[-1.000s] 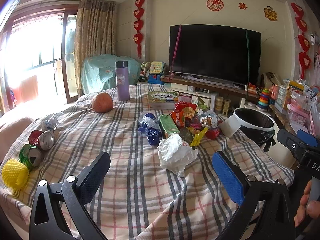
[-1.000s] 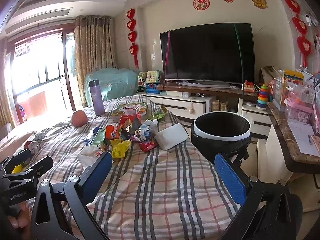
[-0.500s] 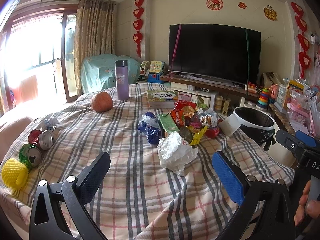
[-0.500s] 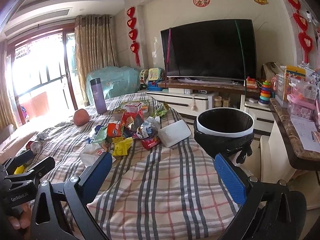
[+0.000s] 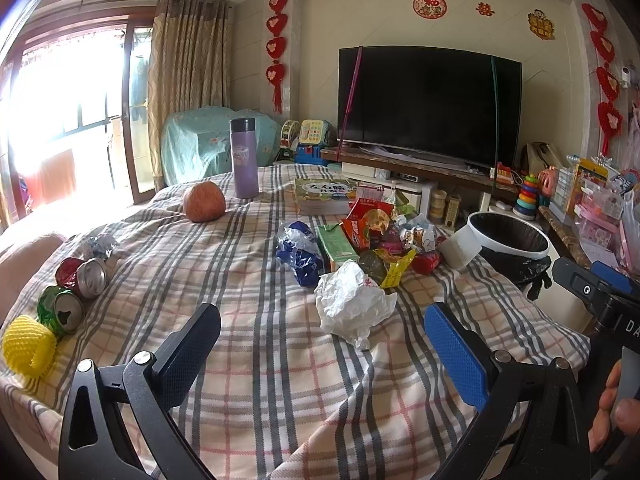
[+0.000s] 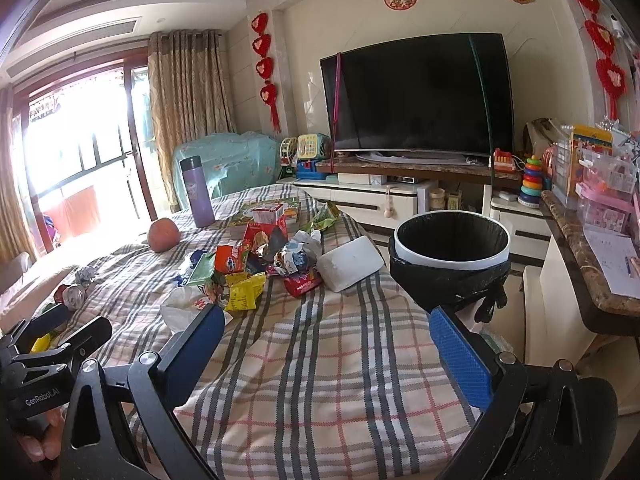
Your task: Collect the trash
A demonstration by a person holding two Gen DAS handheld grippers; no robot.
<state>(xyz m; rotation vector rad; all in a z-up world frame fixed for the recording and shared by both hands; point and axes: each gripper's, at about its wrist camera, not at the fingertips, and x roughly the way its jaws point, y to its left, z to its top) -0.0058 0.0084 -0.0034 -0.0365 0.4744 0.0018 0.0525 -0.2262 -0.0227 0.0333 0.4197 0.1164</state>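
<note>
A pile of snack wrappers point(image 5: 376, 236) lies mid-table on the plaid cloth point(image 5: 248, 280); it also shows in the right wrist view point(image 6: 256, 260). A crumpled white paper point(image 5: 352, 304) lies nearest my left gripper point(image 5: 320, 356), which is open and empty just short of it. Two crushed cans point(image 5: 76, 280) and a yellow foam net point(image 5: 26, 346) lie at the left edge. A bin with a black liner point(image 6: 452, 256) stands off the table's right side. My right gripper point(image 6: 324, 356) is open and empty above the cloth, left of the bin.
An orange fruit point(image 5: 204, 202), a purple flask point(image 5: 244, 158) and a book point(image 5: 324, 196) stand at the table's far side. A white box point(image 6: 350, 262) lies by the bin. A TV point(image 6: 420, 100) and a cluttered shelf point(image 6: 596, 200) are behind and to the right.
The right gripper has moved slightly forward and up, so the bin and table look a little closer. The left gripper has barely moved. Both stay open.
</note>
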